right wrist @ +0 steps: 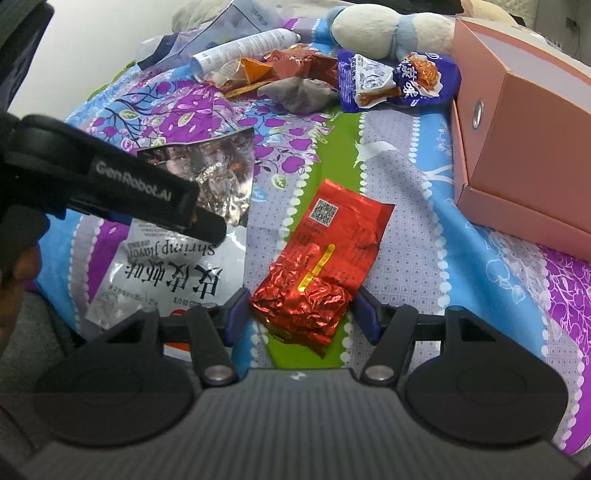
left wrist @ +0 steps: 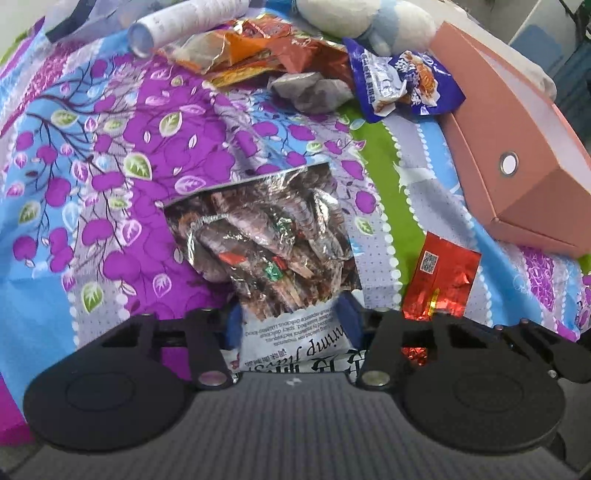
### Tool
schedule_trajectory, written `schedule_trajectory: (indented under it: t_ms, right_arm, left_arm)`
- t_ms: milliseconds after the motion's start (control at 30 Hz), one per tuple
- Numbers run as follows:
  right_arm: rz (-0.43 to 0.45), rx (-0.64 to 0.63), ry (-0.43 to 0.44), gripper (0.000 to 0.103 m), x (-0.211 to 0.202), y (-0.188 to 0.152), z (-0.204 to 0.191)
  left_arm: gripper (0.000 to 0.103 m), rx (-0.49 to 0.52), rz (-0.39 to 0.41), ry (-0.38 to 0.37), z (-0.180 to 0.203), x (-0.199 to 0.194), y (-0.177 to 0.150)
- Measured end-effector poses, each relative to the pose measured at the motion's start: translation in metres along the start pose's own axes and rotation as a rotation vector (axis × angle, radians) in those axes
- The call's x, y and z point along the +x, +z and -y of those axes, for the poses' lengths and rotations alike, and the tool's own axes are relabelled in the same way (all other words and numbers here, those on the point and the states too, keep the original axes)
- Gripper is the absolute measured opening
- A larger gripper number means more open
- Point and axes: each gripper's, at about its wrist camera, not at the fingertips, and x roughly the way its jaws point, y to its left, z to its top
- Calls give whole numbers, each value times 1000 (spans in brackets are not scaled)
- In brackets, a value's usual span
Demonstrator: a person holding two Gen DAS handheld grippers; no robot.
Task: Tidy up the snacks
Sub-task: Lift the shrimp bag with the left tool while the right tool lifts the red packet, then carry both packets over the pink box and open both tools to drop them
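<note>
snack sorting barely begun: nothing visibly in the box yet

every snack that shows lies loose on the patterned bedcover [right wrist: 413,177]. the pink box [right wrist: 524,147] stands at the right edge, and its inside is not visible, so whether anything has gone in cannot be told.

the left gripper [left wrist: 291,325] points down over the shrimp-flavour bag [left wrist: 266,236], its blue pads on either side of the bag's printed end and about half open. the pads look right against the bag's edges, but whether they actually press on it cannot be told, and the bag lies flat on the cover, not lifted.

the right gripper [right wrist: 299,314] stands fairly wide, its pads either side of the crumpled lower end of the red foil packet [right wrist: 325,254] with a gap showing on each side; it holds nothing.

farther back, near the plush toy [right wrist: 388,29], wait the purple snack bag [right wrist: 399,83], some orange wrappers [right wrist: 273,70] and a grey crumpled packet [right wrist: 299,94], with a white tube [right wrist: 240,48] beside them.

by my judgement nearly all the work is left: two packets are lined up for pickup, the rear pile is untouched.
</note>
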Motion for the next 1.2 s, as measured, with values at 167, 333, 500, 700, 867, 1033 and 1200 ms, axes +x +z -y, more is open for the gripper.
schedule_trajectory:
  t_ms: [167, 333, 500, 700, 867, 1033, 1200]
  right_arm:
    - [12, 22, 5, 63, -6, 3, 4]
    - [48, 48, -10, 63, -20, 9, 11]
    - [89, 77, -18, 63, -35, 16, 18]
    - [128, 93, -34, 63, -48, 23, 23]
    - [164, 93, -44, 63, -64, 30, 26]
    - [204, 92, -60, 63, -81, 38, 29]
    - [250, 93, -74, 63, -101, 46, 32]
  left_arm:
    - [35, -41, 15, -34, -5, -11, 3]
    - [25, -46, 45, -45, -3, -27, 8]
    - [21, -38, 79, -56, 2, -43, 13]
    - [20, -35, 111, -73, 9, -60, 18]
    - [19, -25, 140, -98, 18, -78, 24]
    - [19, -16, 178, -131, 28, -99, 30]
    - [16, 3, 219, -169, 41, -120, 39]
